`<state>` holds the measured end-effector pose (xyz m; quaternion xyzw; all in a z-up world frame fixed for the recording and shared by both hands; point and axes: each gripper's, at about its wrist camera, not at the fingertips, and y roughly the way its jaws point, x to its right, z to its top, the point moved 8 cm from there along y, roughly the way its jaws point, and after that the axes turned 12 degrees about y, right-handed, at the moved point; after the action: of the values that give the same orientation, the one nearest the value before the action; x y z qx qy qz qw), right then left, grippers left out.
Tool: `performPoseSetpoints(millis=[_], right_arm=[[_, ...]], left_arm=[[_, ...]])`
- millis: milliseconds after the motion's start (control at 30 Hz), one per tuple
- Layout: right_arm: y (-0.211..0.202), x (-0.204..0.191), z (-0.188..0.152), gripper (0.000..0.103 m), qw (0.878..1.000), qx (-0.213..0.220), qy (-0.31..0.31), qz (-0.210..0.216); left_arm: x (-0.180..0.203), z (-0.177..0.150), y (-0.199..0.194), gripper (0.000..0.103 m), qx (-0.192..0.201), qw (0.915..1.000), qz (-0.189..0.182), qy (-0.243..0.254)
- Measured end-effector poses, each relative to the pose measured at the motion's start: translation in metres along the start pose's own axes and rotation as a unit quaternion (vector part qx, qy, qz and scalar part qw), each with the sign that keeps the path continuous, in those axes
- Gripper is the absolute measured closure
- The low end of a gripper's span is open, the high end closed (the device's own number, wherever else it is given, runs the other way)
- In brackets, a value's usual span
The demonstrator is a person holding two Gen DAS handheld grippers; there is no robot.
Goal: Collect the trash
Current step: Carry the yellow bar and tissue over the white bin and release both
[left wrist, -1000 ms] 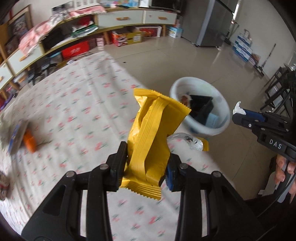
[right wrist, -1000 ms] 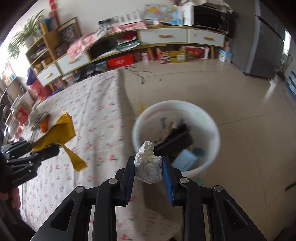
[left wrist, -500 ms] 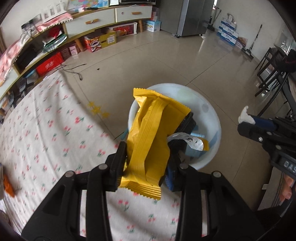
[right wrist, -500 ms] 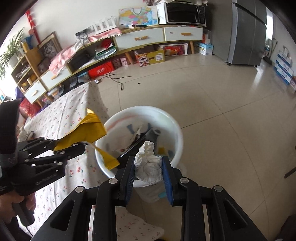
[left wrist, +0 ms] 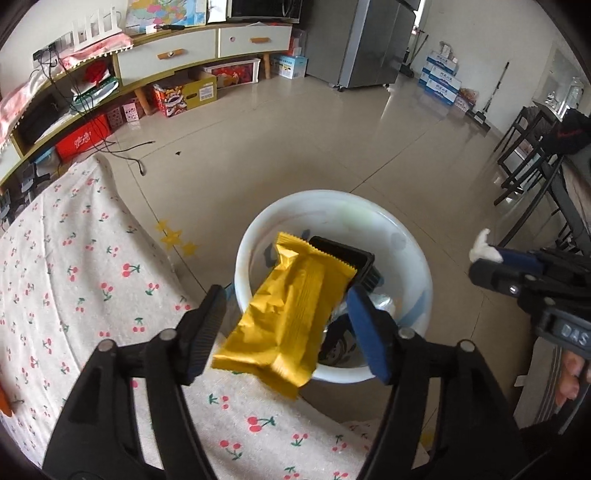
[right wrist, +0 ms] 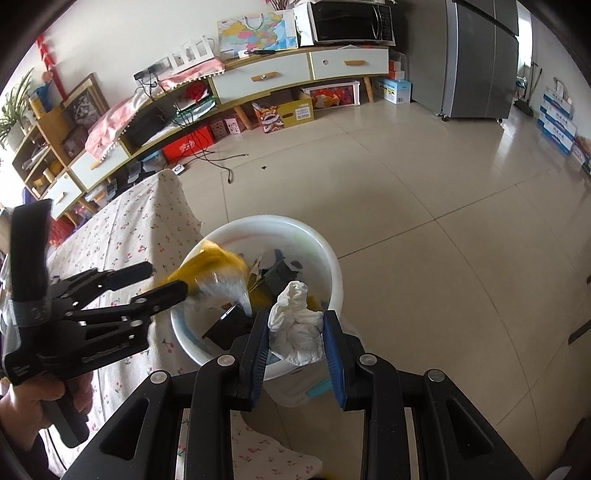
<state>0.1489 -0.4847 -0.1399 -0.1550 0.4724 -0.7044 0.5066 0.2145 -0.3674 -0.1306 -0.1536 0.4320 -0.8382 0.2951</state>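
Left claw [left wrist: 284, 317] opening over white bin [left wrist: 421, 266]; yellow wrapper [left wrist: 291, 314] dropping free (blurred). Right claw [right wrist: 295, 339] clamps crumpled tissue [right wrist: 297, 325]: centre over bin, then release.

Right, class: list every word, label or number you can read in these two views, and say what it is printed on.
"DAS": on the right gripper, cut off at the edge of the left view.
Red box under the shelf: characters too blurred.
Cartons, map, left gripper body: print too small.
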Motion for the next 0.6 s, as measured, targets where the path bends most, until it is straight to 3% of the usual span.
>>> performPoseSetpoints(millis=[600], right_arm=[[0.035, -0.014, 0.014, 0.072, 1.000, -0.022, 0.001, -0.008]], left_arm=[[-0.044, -0.044, -0.056, 0.025, 0.010, 0.9989, 0.012, -0.044]])
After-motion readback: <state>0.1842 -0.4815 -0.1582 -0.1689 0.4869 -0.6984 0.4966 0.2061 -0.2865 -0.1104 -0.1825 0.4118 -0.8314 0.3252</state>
